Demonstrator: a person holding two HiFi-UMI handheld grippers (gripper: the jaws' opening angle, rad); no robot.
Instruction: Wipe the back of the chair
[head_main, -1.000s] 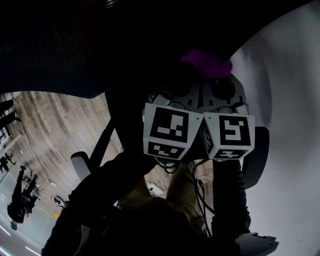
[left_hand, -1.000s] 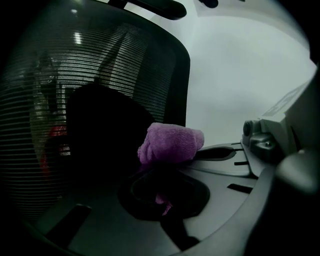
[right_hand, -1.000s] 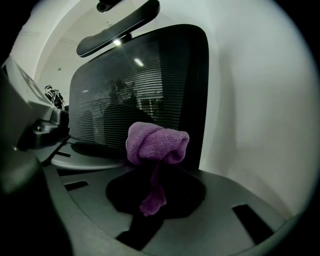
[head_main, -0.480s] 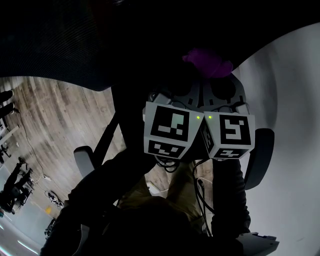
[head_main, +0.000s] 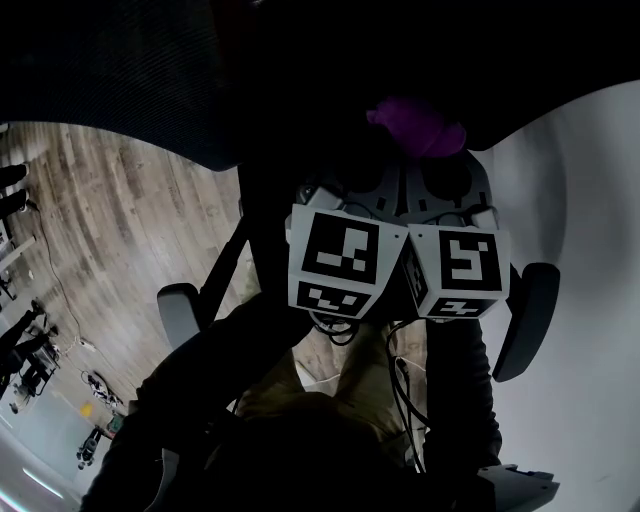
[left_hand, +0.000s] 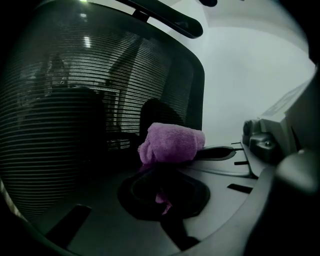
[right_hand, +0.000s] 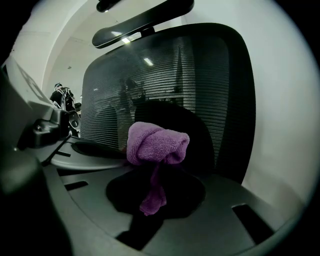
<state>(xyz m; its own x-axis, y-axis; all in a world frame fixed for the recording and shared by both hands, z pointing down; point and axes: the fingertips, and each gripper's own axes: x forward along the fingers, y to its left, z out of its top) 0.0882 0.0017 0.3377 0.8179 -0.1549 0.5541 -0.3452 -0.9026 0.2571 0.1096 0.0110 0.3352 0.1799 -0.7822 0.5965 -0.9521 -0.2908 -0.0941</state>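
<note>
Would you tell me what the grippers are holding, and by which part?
Left gripper and right gripper both pinch the purple cloth at its bunched middle.

No readable text, label, brand or number shows anywhere

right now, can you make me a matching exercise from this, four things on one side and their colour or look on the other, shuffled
Things:
1. cloth
2. chair back
3. floor
4. marker cubes

Looks:
A. black and white squares
B. purple
C. black mesh
D. pale wood planks

Pairs: 1-B, 2-C, 3-D, 4-A
</note>
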